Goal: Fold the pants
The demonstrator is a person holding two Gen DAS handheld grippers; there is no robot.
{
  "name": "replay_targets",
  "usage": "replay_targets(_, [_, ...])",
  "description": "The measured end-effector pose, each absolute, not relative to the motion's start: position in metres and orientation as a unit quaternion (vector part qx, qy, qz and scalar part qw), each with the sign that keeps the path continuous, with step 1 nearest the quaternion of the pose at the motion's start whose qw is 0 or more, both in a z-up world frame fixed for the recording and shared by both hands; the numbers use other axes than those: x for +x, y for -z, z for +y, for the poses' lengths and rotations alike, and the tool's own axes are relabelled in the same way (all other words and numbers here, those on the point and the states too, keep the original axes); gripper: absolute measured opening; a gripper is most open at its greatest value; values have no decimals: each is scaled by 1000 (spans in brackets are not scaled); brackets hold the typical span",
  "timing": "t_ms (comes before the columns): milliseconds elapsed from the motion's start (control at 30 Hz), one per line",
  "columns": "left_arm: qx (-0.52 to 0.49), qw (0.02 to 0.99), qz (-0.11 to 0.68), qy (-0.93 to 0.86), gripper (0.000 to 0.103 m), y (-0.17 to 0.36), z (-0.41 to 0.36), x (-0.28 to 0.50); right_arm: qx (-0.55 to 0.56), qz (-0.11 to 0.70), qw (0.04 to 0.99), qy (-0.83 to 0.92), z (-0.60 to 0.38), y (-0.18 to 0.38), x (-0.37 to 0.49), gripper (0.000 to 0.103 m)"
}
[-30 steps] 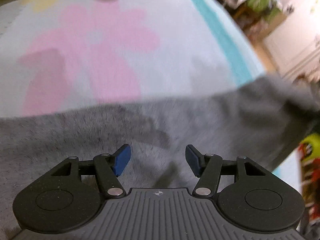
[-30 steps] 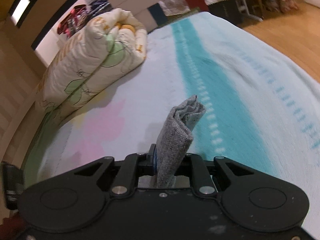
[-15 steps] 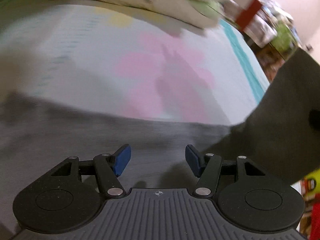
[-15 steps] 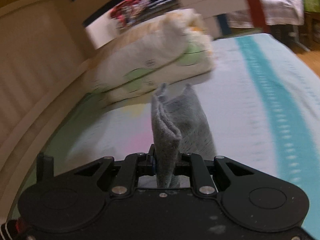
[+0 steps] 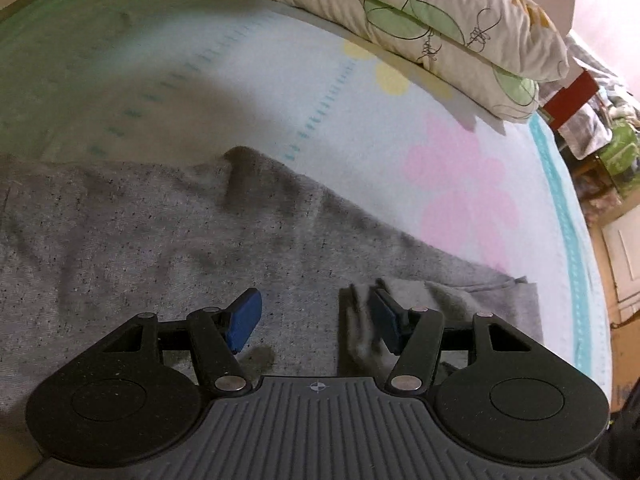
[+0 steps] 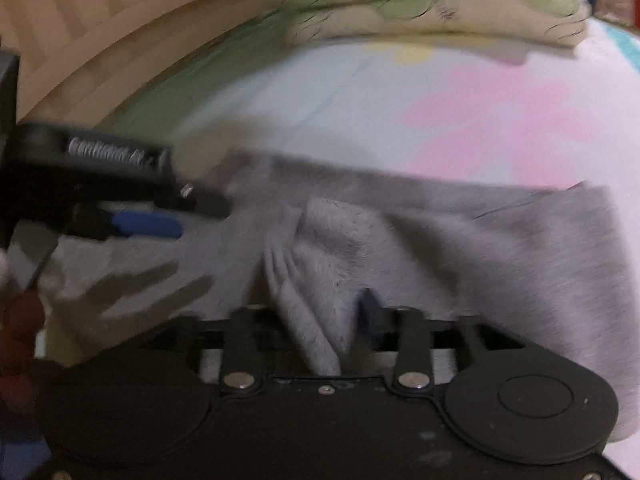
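Bed surface [image 5: 280, 92] with a floral sheet carries the grey pants [image 5: 120, 248], spread flat below a folded quilt [image 5: 420, 12] at the headboard end. Left tongs [image 5: 308, 320] stand apart over the cloth, gripping nothing. Right tongs [image 6: 320, 312], a second ago clamped on a bunched fold of the pants and carrying it across the bed, are now opening; the fold lies loose between the fingers. Judgement: the carried end has been laid over the garment, so one fold appears complete. Edge alignment is unverified; the right view is blurred.
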State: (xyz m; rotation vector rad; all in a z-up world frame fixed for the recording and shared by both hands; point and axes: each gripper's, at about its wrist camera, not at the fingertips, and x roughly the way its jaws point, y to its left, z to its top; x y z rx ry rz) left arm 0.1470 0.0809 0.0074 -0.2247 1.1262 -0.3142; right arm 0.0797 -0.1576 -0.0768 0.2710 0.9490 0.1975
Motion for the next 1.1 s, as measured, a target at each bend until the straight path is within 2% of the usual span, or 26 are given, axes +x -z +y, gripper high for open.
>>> replay_targets(133, [-108,832,520,159,58,-14,73,150,134,414,891,-130,-165,47,66,72])
replay_targets(267, [-105,827,520,184,58,-12,51,150,141,385,905,-116,-203,20,60,72])
replay_targets(300, [-103,825,523,190,59,-10,45,149,143,383,906,-106,-213,16,60,69])
replay_targets(367, [-96,817,530,205,59,-4,31,144,148,389,906,-79,-238,13,63,55])
replay_targets(433, [-87,809,538,221,59,1,18,140,155,398,903,-46,-267,15,65,34])
replay_targets(500, [-76,799,547,237,59,9,5,134,165,410,897,-21,-291,22,71,26])
replay_targets(700, [-39,766,589,254,59,40,-14,110,185,434,882,14,-329,45,89,21])
replay_targets(800, [-22,771,582,258,59,41,-13,98,185,464,866,17,-336,70,110,19])
replay_targets(867, [-23,770,585,255,59,41,-11,94,179,487,855,22,-338,88,117,10])
replay_targets(900, [-26,769,586,254,59,42,-10,92,181,491,852,27,-340,95,120,1])
replay_targets(1100, [-30,769,587,252,59,41,-5,89,231,474,849,32,-361,92,122,0])
